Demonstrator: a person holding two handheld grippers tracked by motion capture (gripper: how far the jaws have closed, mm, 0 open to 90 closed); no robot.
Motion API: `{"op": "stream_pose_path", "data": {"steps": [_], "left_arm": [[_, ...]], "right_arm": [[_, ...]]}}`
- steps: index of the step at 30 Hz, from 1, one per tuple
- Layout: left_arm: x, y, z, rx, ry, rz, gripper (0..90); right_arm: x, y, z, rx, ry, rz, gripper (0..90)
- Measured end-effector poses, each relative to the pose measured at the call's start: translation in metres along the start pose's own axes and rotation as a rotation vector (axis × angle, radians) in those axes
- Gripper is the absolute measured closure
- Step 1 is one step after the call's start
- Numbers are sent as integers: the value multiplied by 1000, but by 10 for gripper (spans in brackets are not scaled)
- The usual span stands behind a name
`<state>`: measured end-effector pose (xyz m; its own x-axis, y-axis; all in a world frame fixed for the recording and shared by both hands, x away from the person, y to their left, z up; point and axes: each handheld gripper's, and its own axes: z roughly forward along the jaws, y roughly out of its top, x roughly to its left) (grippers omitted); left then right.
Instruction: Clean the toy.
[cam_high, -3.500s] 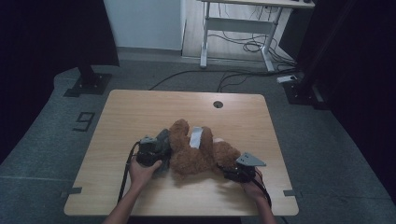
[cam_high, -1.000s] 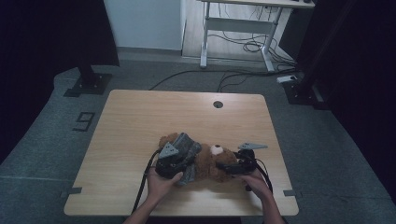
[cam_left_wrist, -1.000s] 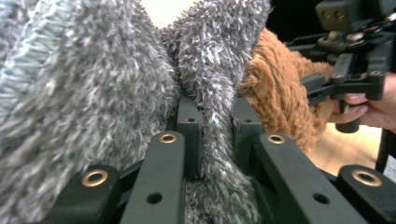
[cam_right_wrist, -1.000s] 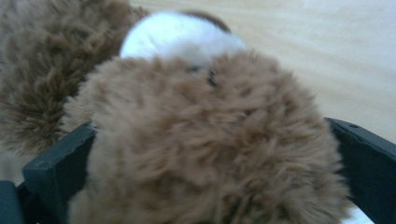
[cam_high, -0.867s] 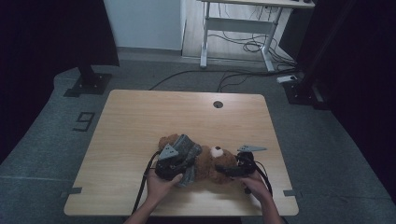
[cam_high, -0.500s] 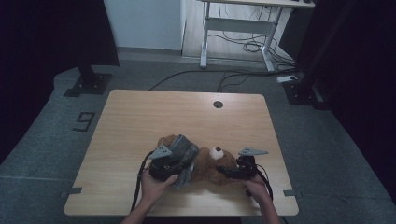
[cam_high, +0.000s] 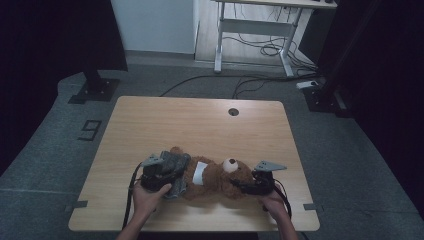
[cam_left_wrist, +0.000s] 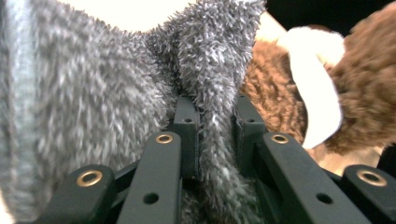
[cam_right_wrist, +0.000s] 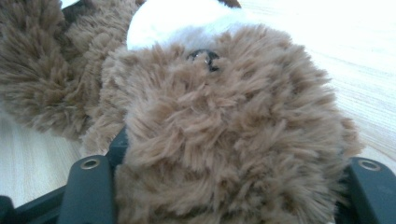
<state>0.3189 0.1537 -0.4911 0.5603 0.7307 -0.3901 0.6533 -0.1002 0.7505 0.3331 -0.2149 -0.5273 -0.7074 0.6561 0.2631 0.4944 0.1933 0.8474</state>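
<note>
A brown teddy bear (cam_high: 216, 176) lies on the wooden table (cam_high: 200, 120), head to the right, with a white patch (cam_high: 199, 172) on its belly. A grey fuzzy garment (cam_high: 175, 164) covers its left end. My left gripper (cam_high: 167, 176) is shut on a fold of that grey garment (cam_left_wrist: 93, 84), pinched between the jaws of the left gripper (cam_left_wrist: 215, 112); brown fur (cam_left_wrist: 369, 93) shows beyond. My right gripper (cam_high: 241, 186) has just been closing its jaws on the bear's head (cam_right_wrist: 224, 130), which bulges between them and hides the pads.
A round cable hole (cam_high: 233, 111) sits near the table's far edge. Behind the table stand a white desk frame (cam_high: 250, 35) with cables on the floor and a black stand base (cam_high: 95, 87) at the left.
My left gripper has moved left with the grey garment, baring the white belly patch. The right gripper's jaws have closed in on the bear's head.
</note>
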Motion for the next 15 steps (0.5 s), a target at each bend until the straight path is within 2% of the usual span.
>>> {"op": "stream_pose_path", "data": {"steps": [4, 7, 9, 13, 15], "left_arm": [[-1, 4, 6, -13, -5, -27, 759], [-1, 7, 10, -41, -9, -42, 763], [1, 9, 11, -60, -2, -42, 765], [9, 18, 10, -85, -10, -51, 764], [15, 27, 13, -90, 6, -57, 763]], "right_arm": [[7, -1, 0, -30, -21, -27, 378], [12, 1, 1, -58, -44, -50, 412], [17, 3, 2, -98, -66, -58, 435], [28, 14, 3, -182, -100, -122, 446], [33, 23, 7, -217, -142, -175, 446]]}}
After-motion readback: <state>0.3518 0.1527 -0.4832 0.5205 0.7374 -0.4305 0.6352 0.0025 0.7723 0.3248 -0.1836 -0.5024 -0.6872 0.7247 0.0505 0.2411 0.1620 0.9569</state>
